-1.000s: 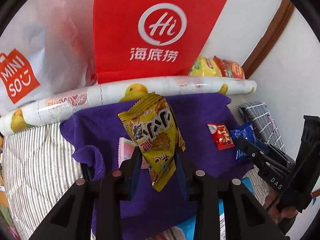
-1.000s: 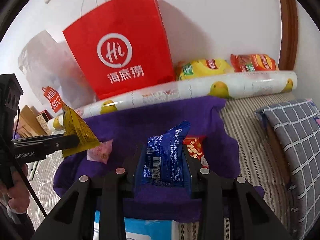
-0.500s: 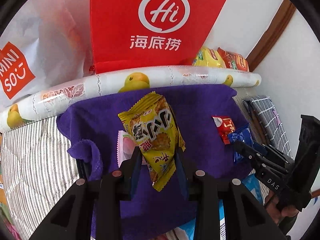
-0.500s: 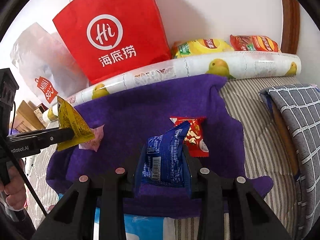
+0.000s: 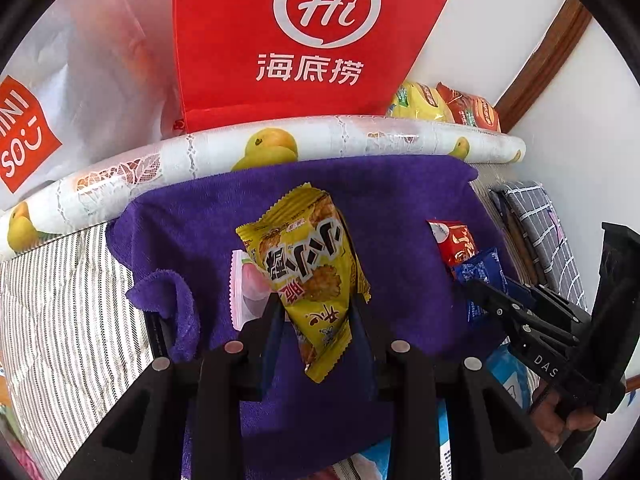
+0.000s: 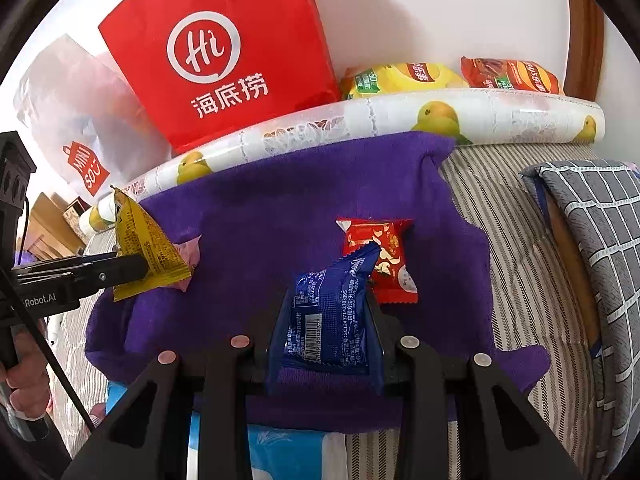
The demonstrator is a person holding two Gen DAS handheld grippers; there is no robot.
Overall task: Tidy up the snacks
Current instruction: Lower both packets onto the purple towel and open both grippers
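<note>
The left tongs (image 5: pixel 316 320) were clamped on a yellow packet (image 5: pixel 308 268), gripping its lower half so the top stood free above the purple towel (image 5: pixel 192 220). The right tongs (image 6: pixel 326 332) were clamped on a blue packet (image 6: pixel 328 316) in the same way, low on the wrapper, barcode side toward the camera. Both packets hung clear of the towel, it seemed, so the step in hand was most likely carrying them to a place to sort them.

To do it well, each grip should have held firm and level, since the slick wrappers could slide out if the squeeze eased. The two tools were near each other, so they should have travelled apart, one leading.

Just beyond the yellow packet a pink packet (image 5: pixel 244 284) lay flat on the towel, and just beyond the blue one lay a red packet (image 6: pixel 380 260); both were best cleared from above, not swept.

Farther back ran a fruit-printed roll (image 6: pixel 360 124), then a red paper bag (image 6: pixel 224 52) standing upright against the wall. If that was the goal, the packets would have needed lifting over its rim, which was out of view.
</note>
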